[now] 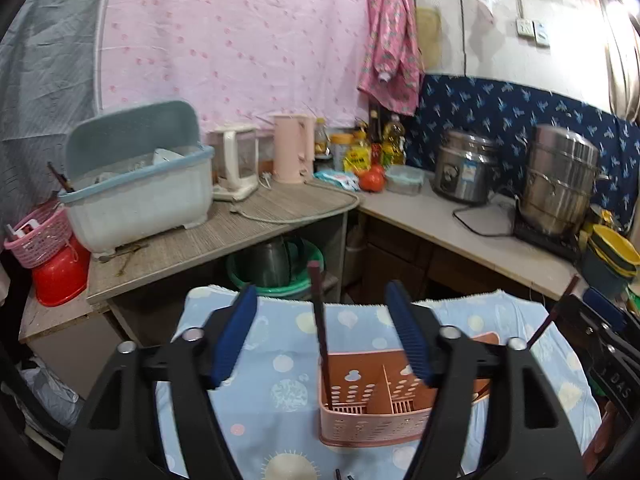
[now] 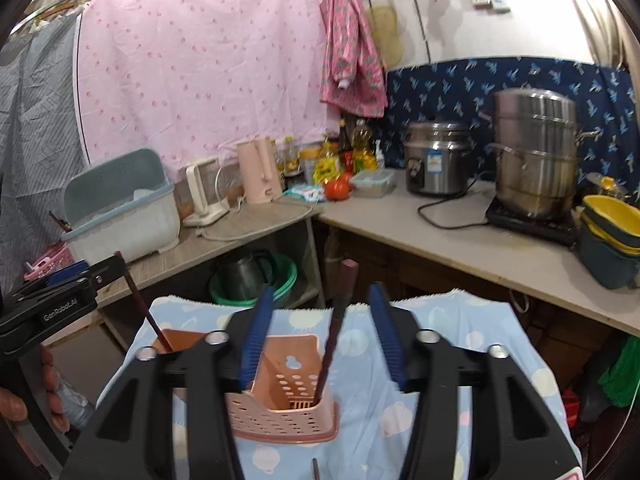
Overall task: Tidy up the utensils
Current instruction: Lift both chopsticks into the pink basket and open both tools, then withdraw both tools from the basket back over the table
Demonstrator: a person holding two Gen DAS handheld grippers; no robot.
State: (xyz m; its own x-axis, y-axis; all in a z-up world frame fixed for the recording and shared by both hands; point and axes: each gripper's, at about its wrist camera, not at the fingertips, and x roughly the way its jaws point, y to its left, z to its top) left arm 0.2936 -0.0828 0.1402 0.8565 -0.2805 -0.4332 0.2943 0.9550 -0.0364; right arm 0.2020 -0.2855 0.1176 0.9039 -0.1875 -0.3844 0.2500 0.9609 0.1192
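Two chopsticks [image 1: 320,320] [image 2: 334,344] stand in our pink caddy [image 1: 372,412]; both tongs [image 1: 324,336] [image 2: 318,336] spread, we should back away straight to avoid tipping it.

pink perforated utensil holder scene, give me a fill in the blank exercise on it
The pink perforated plastic utensil holder stands on a light ____ cloth with round patterns.
The long dark brown chopstick stands in the holder's ____ compartment in the left wrist view.
The left claw has its jaws ____.
The right claw grips ____.

Missing words: blue; left; open; nothing
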